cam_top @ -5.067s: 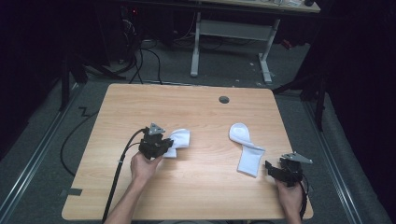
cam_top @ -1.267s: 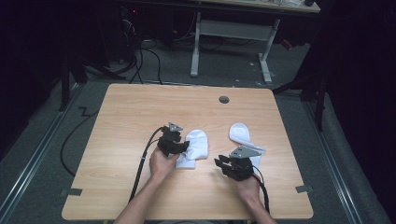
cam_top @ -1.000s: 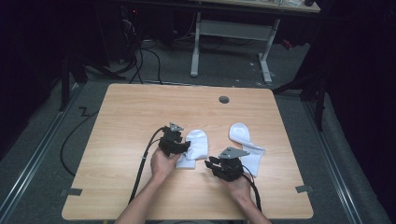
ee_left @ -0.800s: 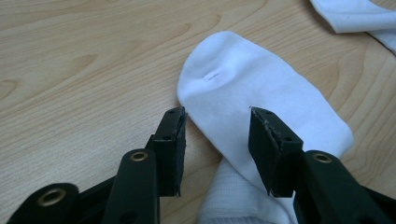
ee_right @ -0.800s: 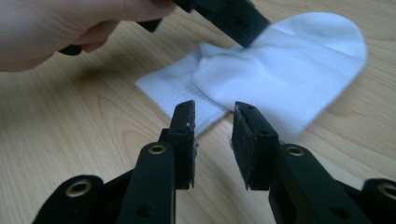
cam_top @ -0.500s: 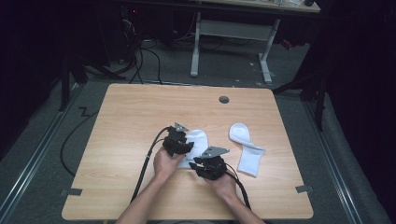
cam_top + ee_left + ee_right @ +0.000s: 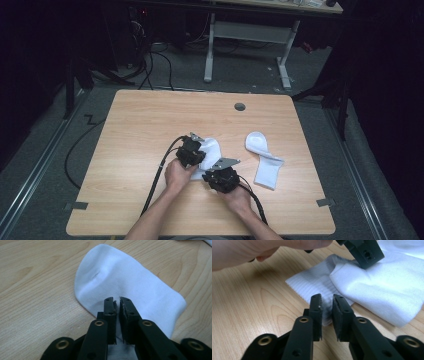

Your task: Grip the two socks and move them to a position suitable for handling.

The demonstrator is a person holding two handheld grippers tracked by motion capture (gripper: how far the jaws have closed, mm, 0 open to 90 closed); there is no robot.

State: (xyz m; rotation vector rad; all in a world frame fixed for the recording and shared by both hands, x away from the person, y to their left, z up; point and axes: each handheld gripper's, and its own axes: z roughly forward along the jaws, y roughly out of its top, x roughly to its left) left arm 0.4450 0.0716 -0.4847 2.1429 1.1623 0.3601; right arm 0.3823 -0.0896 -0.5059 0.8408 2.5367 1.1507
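Note:
Two white socks lie on the wooden table (image 7: 150, 120). The left sock (image 7: 211, 148) sits mid-table, and my left gripper (image 7: 192, 151) is at its left edge. In the left gripper view the jaws have just closed and pinch the sock (image 7: 130, 280) between the fingertips (image 7: 117, 301). My right gripper (image 7: 220, 177) is at that sock's near end. Its jaws (image 7: 327, 298) have just been closing and straddle the ribbed cuff (image 7: 312, 285) with a narrow gap left. The other sock (image 7: 265, 162) lies flat to the right, untouched.
A round cable hole (image 7: 240, 106) sits near the table's far edge. Each gripper trails a black cable toward the front edge. The hand with the left gripper (image 7: 362, 252) hangs over the sock in the right gripper view. A white desk frame (image 7: 250, 35) stands beyond the table.
The right gripper has moved left from beside the right sock to the left sock's cuff. The left gripper has stayed at the left sock.

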